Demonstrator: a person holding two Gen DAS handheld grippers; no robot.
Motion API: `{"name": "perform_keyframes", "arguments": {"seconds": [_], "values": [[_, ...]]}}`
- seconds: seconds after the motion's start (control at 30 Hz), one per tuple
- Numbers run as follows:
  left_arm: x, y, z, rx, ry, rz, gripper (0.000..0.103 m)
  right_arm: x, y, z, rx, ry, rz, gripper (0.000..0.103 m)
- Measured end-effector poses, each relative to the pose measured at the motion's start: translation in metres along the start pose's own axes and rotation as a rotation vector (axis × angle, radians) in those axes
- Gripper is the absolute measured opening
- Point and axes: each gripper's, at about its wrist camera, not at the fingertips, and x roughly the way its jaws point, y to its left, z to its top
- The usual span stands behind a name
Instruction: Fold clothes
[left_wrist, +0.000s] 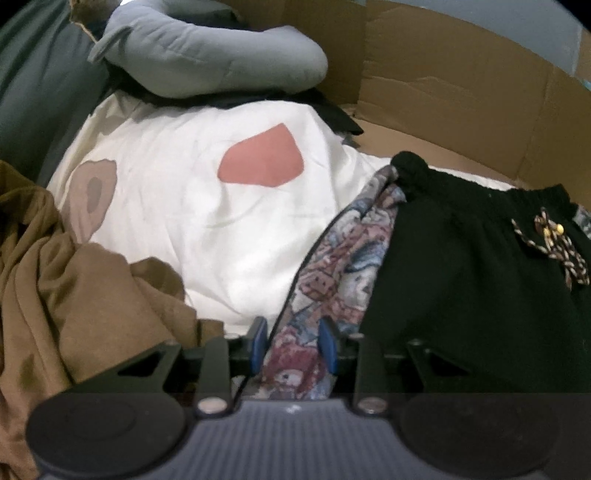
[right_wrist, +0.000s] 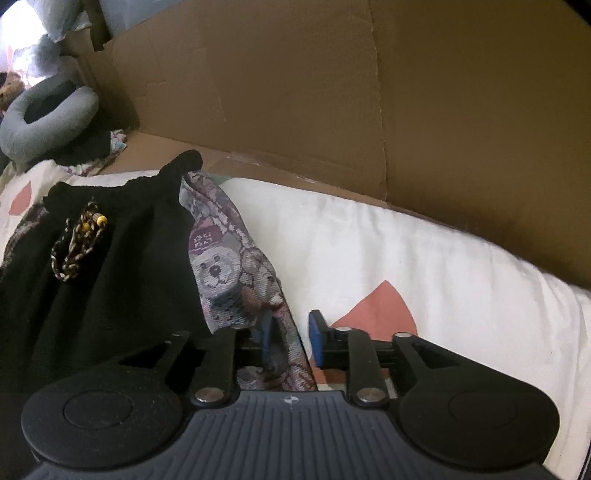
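a white bedsheet (right_wrist: 424, 258) is lying before a cardboard wall (right_wrist: 295, 92). black shorts (left_wrist: 461, 277) are resting on it. left gripper (left_wrist: 294, 341) fingers are pinching their bear-print lining (left_wrist: 325, 273); right gripper (right_wrist: 291, 339) fingers are standing spread around the lining edge.

A white bedsheet printed with salmon-pink and beige patches (left_wrist: 207, 206) covers the soft surface. Behind it stands a wall of creased brown cardboard sheets (right_wrist: 295, 92). A grey-blue ring-shaped cushion (left_wrist: 207, 55) lies at the far end, beside dark green fabric (left_wrist: 33, 92). Bright light glares in the right view's top left corner.
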Motion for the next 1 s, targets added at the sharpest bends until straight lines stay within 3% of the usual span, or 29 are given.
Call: {"name": "perform_keyframes", "arguments": {"seconds": [0.3, 0.37, 0.4, 0.43, 0.53, 0.67, 0.9, 0.97, 1.0], "values": [[0.005, -0.001, 0.002, 0.001, 0.001, 0.004, 0.034, 0.011, 0.010, -0.002, -0.061, 0.044, 0.051, 0.027], [0.004, 0.000, 0.002, -0.002, 0.003, -0.007, 0.029, 0.011, 0.010, 0.000, -0.072, 0.052, 0.054, 0.024], [0.004, 0.000, 0.002, 0.000, 0.004, -0.015, 0.018, 0.010, 0.010, 0.001, -0.077, 0.056, 0.055, 0.021], [0.003, 0.001, 0.003, -0.005, 0.002, -0.016, 0.009, 0.009, 0.010, 0.001, -0.085, 0.057, 0.058, 0.008], [-0.002, 0.002, 0.004, -0.013, -0.026, 0.010, 0.004, 0.004, 0.010, 0.002, -0.112, 0.045, 0.023, 0.004], [-0.010, 0.006, 0.006, 0.000, -0.074, 0.064, 0.004, 0.000, 0.010, 0.004, -0.129, 0.022, -0.031, 0.003], [0.001, 0.003, 0.013, 0.042, -0.025, 0.096, 0.011, 0.008, 0.010, 0.009, -0.105, 0.045, -0.048, 0.008], [-0.005, 0.005, 0.017, 0.020, -0.048, 0.062, 0.019, 0.002, 0.006, 0.012, -0.080, 0.021, -0.012, 0.015], [-0.008, 0.006, 0.020, 0.010, -0.062, 0.042, 0.029, -0.002, 0.004, 0.014, -0.067, 0.008, 0.005, 0.020]]}}
